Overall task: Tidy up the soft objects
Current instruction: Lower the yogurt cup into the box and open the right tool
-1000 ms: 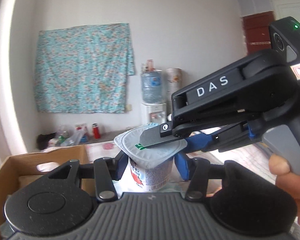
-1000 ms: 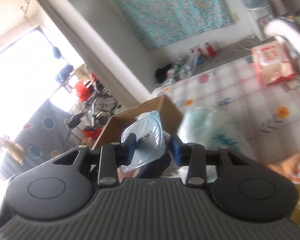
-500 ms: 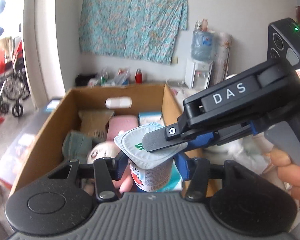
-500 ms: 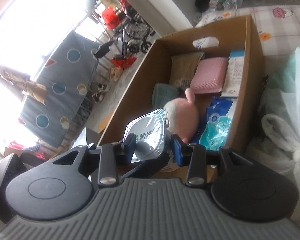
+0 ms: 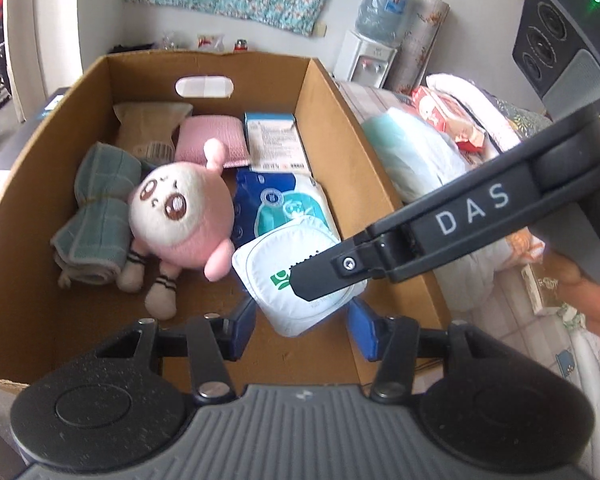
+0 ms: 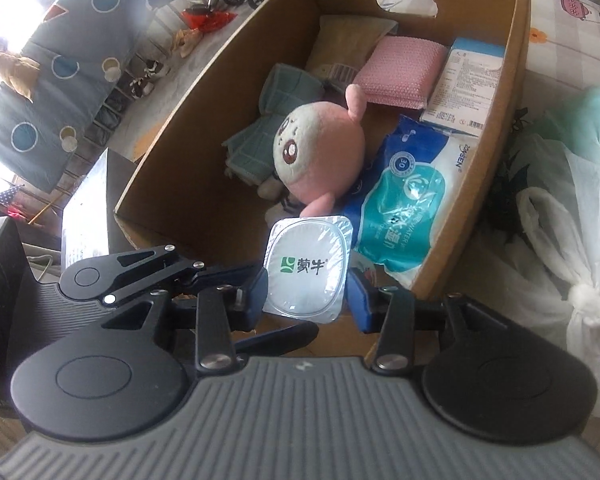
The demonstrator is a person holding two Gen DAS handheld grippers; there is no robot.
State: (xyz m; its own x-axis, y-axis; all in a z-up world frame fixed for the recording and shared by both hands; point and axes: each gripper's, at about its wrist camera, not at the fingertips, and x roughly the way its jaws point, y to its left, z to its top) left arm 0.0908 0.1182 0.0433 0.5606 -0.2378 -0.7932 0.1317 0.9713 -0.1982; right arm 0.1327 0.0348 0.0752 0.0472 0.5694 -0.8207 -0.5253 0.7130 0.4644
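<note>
Right gripper, seen along its own fingers: the pads close on opposite edges of the yogurt cup, whose lid fills the gap between them. Left gripper: its fingers flank the cup's lower body at much the same spacing as half a second ago, but I cannot tell whether they press on it or merely stand beside it.

Change: a second ago both cameras looked across the room at the wall, with the cup carried high. Now both look down into the cardboard box, and the cup hangs over its near right corner, above the edge of the wet-wipes pack and just beside the pink plush toy. I judge the carry finished; lowering and letting go remain.

Cup: white, tapered, sealed with a slightly domed foil lid bearing a green logo. The lid is upward and undented. A rolled green cloth and pink sponge already lie farther inside.
</note>
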